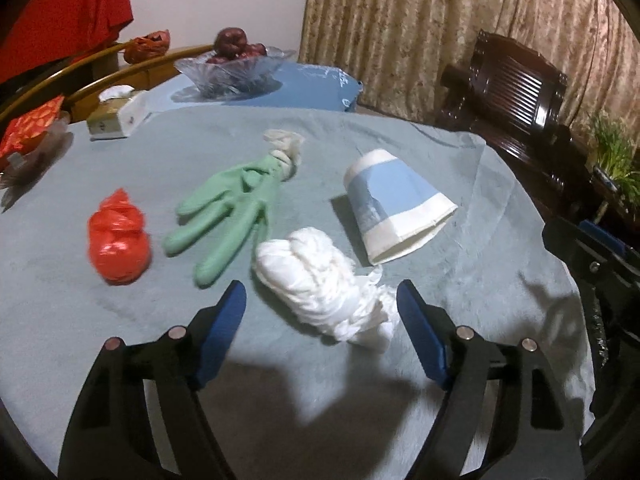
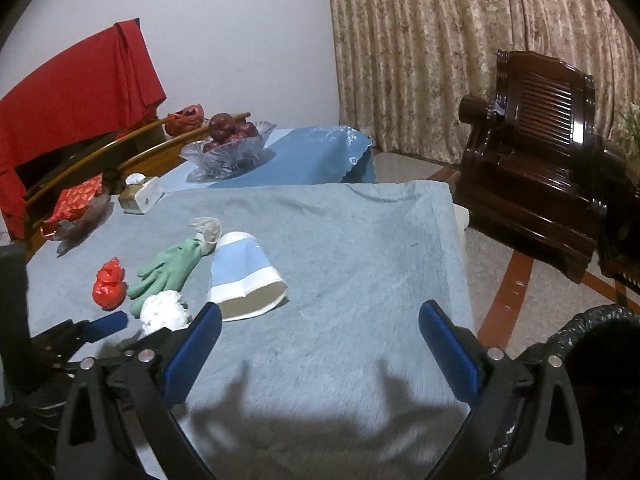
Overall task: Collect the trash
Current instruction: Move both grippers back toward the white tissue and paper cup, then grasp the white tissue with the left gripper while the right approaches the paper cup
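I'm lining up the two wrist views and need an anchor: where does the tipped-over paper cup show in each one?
Left wrist view: the paper cup lies on its side right of centre, beyond the white crumpled wad.
Right wrist view: the paper cup lies left of centre, just beyond the right claw's left finger.
Shared landmark: the green glove, left of the cup in both.

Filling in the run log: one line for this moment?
left tool: open, around white wad | right tool: open, empty | paper cup: on its side
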The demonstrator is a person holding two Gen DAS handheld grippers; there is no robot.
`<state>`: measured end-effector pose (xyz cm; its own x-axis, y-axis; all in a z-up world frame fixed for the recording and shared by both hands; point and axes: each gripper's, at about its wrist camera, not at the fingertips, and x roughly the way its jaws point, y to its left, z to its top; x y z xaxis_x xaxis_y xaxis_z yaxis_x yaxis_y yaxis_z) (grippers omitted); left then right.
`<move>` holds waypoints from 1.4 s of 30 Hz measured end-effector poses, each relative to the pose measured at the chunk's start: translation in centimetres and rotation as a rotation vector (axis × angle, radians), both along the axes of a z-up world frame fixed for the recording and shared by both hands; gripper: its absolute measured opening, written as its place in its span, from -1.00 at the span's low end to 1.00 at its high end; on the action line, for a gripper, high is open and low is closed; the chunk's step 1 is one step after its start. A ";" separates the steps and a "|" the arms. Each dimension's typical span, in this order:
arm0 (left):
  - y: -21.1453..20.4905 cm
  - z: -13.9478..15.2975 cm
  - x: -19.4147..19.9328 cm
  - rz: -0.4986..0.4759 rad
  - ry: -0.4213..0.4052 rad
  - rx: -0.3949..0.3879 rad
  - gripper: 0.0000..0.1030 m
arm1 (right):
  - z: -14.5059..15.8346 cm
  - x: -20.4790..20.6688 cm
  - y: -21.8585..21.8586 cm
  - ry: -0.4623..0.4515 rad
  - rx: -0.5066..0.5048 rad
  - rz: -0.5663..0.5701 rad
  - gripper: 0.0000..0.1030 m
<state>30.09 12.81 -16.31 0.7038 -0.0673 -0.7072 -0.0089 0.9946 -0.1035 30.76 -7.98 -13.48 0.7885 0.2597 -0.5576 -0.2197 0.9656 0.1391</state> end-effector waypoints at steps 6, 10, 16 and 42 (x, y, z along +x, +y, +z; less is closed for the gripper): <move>-0.3 -1.2 1.4 -0.002 0.045 -0.031 0.08 | -0.7 0.5 0.0 0.013 -0.003 0.005 0.88; -0.3 -1.4 1.6 -0.003 0.050 -0.055 -0.26 | -0.9 0.8 0.0 0.019 0.002 0.002 0.88; 0.1 -0.5 0.8 0.009 0.016 -0.055 -0.49 | -1.0 1.1 0.9 0.018 -0.001 0.022 0.88; 6.2 2.6 0.9 0.078 -0.072 0.006 -0.50 | -3.5 8.0 9.0 0.115 -0.073 0.168 0.88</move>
<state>31.00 18.99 -13.71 0.7555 -0.0063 -0.6552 -0.0788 0.9918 -0.1005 38.72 1.00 -16.97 0.6673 0.3382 -0.6636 -0.3653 0.9250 0.1041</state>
